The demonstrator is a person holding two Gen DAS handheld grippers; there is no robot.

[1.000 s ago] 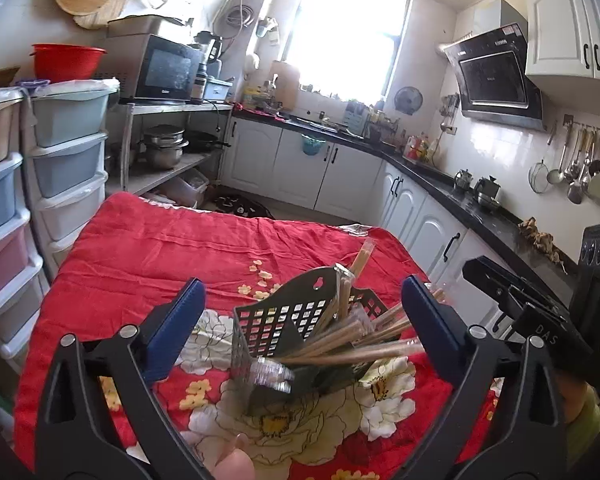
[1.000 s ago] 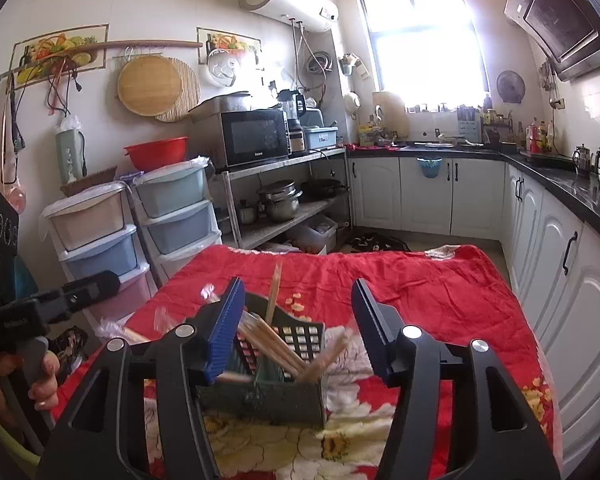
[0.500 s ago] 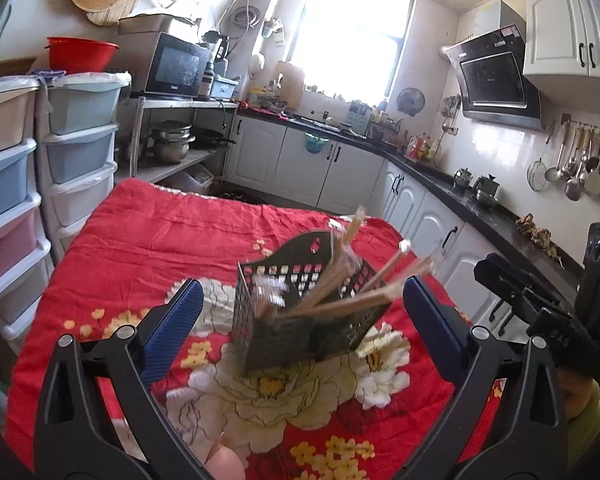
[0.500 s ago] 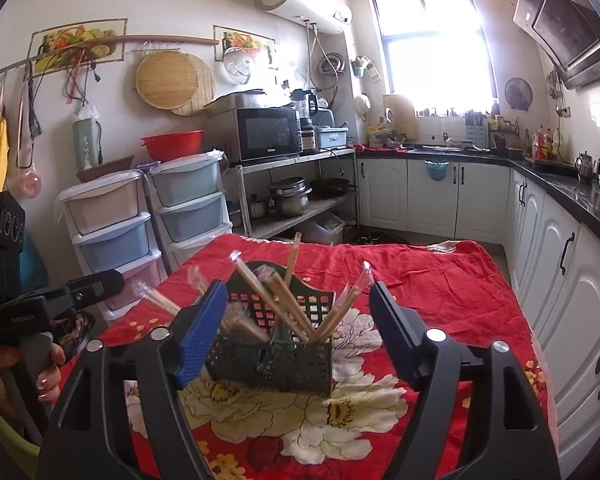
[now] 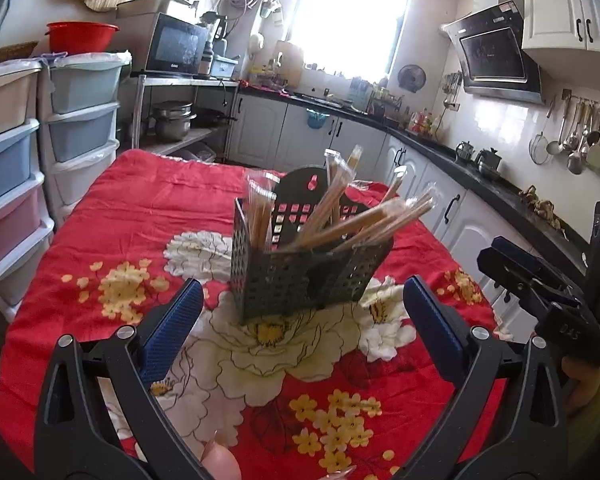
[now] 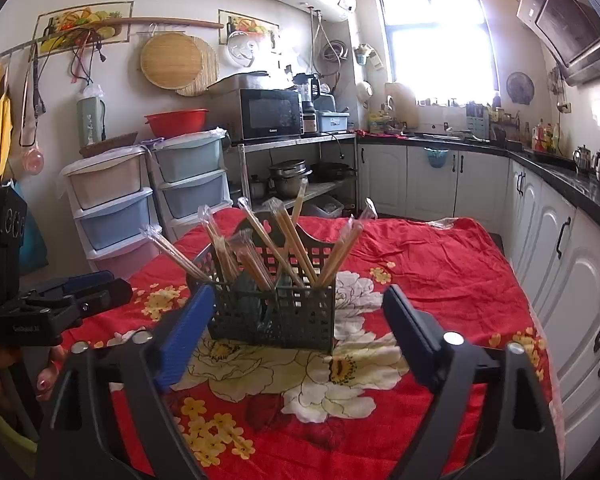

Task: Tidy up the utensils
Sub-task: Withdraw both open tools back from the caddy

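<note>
a dark basket point(image 6: 274, 314) holds wrapped chopsticks point(image 6: 288, 238), its bottom hidden, both tools point(image 5: 300, 320) point(image 6: 296, 320) spread, the right one's jaws just opening, empty.

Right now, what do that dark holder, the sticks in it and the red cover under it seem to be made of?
The holder looks like moulded plastic, dark and matt: thin walls pierced with a regular grid of holes. The chopsticks look like pale wood or bamboo, each in a clear, glossy plastic sleeve that crinkles at the tip. The red cover is soft cloth, a printed floral fabric, perhaps padded, with wrinkles and folds.
</note>
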